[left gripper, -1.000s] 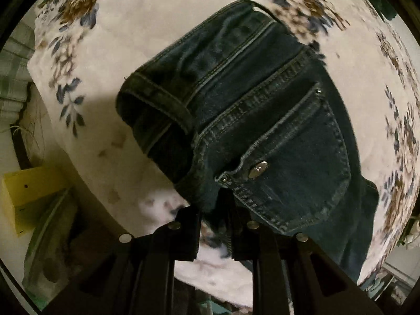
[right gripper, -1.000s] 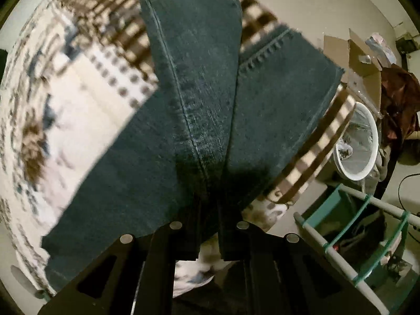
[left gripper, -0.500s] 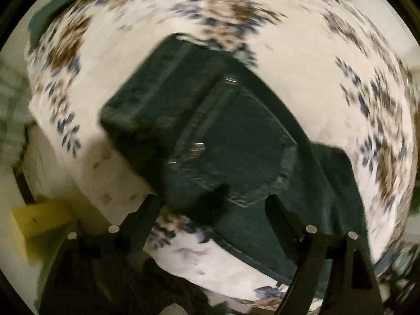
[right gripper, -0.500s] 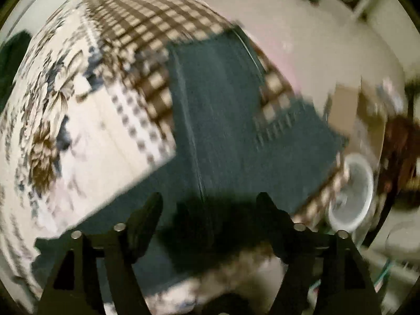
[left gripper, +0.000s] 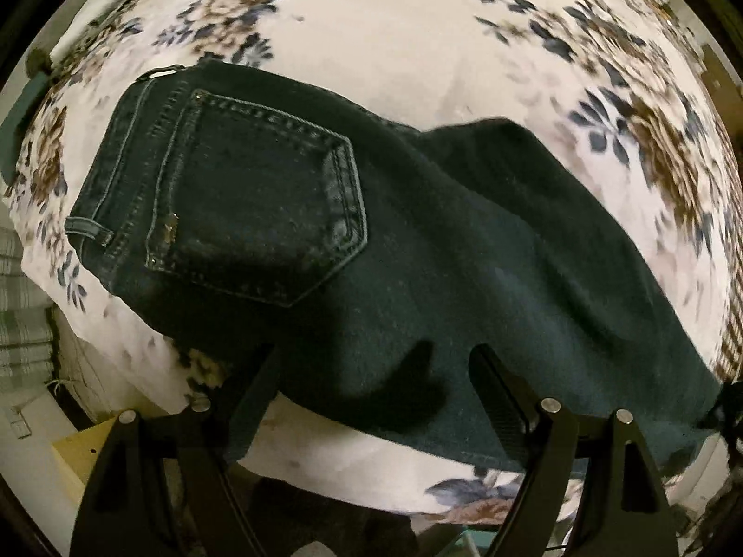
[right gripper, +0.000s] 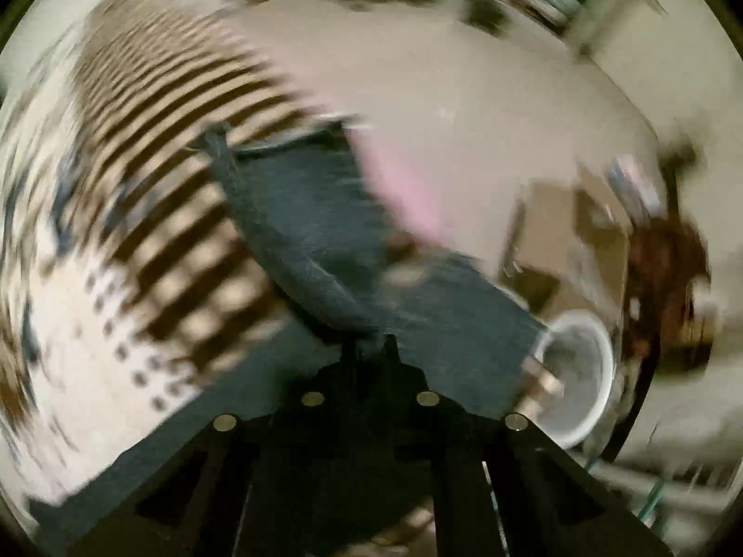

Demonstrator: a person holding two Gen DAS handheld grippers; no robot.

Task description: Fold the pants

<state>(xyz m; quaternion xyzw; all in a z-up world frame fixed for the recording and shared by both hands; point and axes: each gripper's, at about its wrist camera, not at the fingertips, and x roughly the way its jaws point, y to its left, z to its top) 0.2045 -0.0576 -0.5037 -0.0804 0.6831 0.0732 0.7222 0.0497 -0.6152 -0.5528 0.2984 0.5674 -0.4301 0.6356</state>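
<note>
- Left gripper (left gripper: 371,357): pointing straight down, jaws spread wide, nothing between the fingertips.
- Right gripper (right gripper: 371,348): pointing steeply down, jaws closing, fingertips almost together with dark fabric pinched between them; view heavily blurred.

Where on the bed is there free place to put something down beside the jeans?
Bare floral bedspread lies above the jeans in the left wrist view, from the waistband side across to the far leg. A narrow strip shows below them by the open left gripper. Near the right gripper, denim covers the checked end.
</note>
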